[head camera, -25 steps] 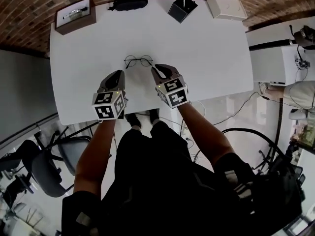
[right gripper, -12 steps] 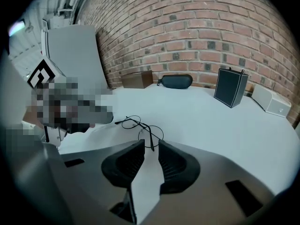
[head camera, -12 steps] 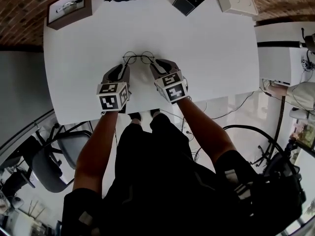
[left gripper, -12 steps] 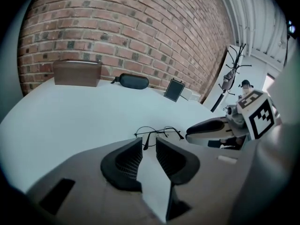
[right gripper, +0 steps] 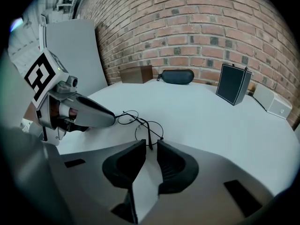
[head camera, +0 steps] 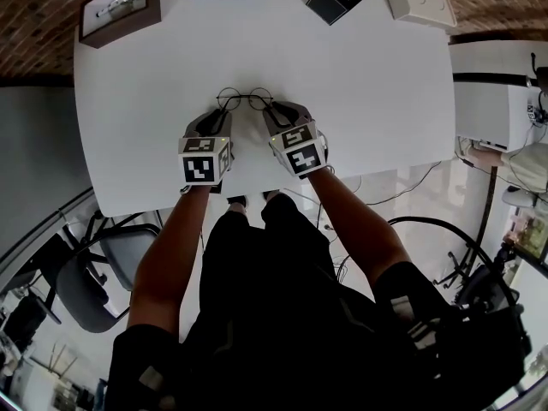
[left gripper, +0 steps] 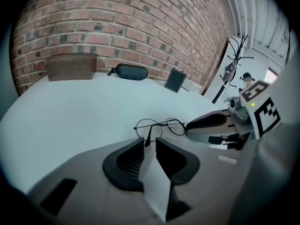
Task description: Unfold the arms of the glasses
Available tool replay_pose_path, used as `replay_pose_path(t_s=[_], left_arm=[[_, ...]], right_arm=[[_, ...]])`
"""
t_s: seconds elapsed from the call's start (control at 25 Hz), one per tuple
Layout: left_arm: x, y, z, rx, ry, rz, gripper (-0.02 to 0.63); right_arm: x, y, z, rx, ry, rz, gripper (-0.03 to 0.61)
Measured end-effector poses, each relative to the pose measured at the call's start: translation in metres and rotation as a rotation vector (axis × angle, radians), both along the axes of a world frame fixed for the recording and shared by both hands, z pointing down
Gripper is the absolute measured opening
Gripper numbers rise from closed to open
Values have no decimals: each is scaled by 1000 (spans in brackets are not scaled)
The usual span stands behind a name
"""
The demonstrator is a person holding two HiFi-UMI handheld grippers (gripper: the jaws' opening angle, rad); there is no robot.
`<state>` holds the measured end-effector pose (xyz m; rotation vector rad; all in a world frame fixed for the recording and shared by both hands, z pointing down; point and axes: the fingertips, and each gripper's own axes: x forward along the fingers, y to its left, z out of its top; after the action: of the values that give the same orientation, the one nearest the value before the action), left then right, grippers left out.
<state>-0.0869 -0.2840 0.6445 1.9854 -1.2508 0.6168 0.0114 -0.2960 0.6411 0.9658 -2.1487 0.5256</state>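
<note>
The thin round wire-framed glasses [head camera: 244, 100] are laid on the white tabletop [head camera: 360, 101], just at 12 o'clock of both grippers, with the arms seemingly part folded. The left gripper [left gripper: 149, 142] is held narrowly apart with one arm tip between its jaws, not yet pinched; the right gripper [right gripper: 151, 145] is set likewise round the other tip. A slip is judged the main risk: the wire is thin, so a tip could be missed on closing, or the light frame dragged or a hinge strained if the two are pulled unevenly. The hinges are too small to be made out, and contact between jaws and tips cannot be confirmed.
</note>
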Motion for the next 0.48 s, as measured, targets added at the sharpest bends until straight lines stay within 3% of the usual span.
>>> replay_pose_path(t_s=[0.48], left_arm=[[1,-3,6,-21,-41,25,39]], right_arm=[[-4,1,0,38,79,-43,28]])
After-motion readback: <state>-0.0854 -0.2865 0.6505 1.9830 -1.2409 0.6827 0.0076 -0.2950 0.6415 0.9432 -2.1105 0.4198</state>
